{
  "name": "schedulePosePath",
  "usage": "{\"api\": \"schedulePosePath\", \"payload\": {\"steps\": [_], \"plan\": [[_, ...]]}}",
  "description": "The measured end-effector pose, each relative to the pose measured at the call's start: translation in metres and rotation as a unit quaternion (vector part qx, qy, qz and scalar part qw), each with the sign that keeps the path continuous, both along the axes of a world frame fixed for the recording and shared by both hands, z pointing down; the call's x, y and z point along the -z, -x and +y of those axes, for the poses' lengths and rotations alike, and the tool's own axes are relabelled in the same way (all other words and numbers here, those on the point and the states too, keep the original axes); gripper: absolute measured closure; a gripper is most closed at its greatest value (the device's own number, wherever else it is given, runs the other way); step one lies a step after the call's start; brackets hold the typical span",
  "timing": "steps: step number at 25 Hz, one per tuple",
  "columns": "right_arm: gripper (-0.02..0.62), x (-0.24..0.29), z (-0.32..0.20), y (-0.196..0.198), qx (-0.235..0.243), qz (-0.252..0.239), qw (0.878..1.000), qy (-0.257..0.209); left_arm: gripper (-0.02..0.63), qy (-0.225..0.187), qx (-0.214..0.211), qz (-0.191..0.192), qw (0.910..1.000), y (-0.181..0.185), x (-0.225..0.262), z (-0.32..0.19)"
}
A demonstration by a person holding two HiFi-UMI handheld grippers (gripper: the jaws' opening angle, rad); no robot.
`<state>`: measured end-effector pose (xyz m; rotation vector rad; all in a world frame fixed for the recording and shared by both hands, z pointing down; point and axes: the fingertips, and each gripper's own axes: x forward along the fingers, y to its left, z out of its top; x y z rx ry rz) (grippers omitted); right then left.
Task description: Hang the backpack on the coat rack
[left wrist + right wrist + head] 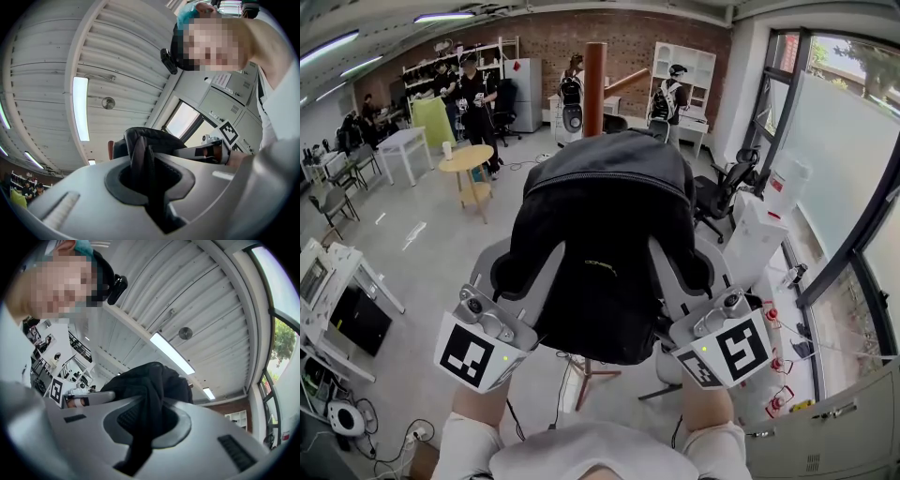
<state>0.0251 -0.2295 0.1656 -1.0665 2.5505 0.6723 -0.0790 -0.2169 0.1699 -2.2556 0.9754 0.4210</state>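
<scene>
Left gripper [514, 279]: I see its jaws clamped on a black strap [140, 157] at the backpack's left edge, pointing upward.
Backpack [600, 234]: I hold it up in the air between both grippers, straps facing me.
Coat rack [594, 89]: its brown pole rises just behind the backpack's top; I cannot tell whether they touch.
Right gripper [692, 281]: jaws pinched on black backpack fabric, also pointing upward.

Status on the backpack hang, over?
Left gripper and right gripper both shut on backpack straps. Backpack held up before coat rack, no hook-up visible. Peg above it bare; nothing seen blocking.
</scene>
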Motion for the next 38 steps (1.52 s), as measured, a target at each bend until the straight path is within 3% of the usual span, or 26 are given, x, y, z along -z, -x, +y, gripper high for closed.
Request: {"api": "schedulePosePath", "payload": {"steps": [10,26,38], "plan": [[0.563,0.005,-0.012,-0.002,0.017,-0.011,1.0,0.006,0.561,0.002,0.0,-0.001,1.0,0.0,0.006,-0.009],[0.563,-0.066,-0.063,-0.003,0.018,-0.014,0.992,0.125,0.561,0.105,-0.002,0.005,0.9944,-0.001,-0.062,-0.058],[0.563,-0.112,-0.077,0.001,0.003,-0.003,0.986,0.166,0.561,0.153,0.009,0.006,0.9881,0.002,-0.108,-0.074]]}}
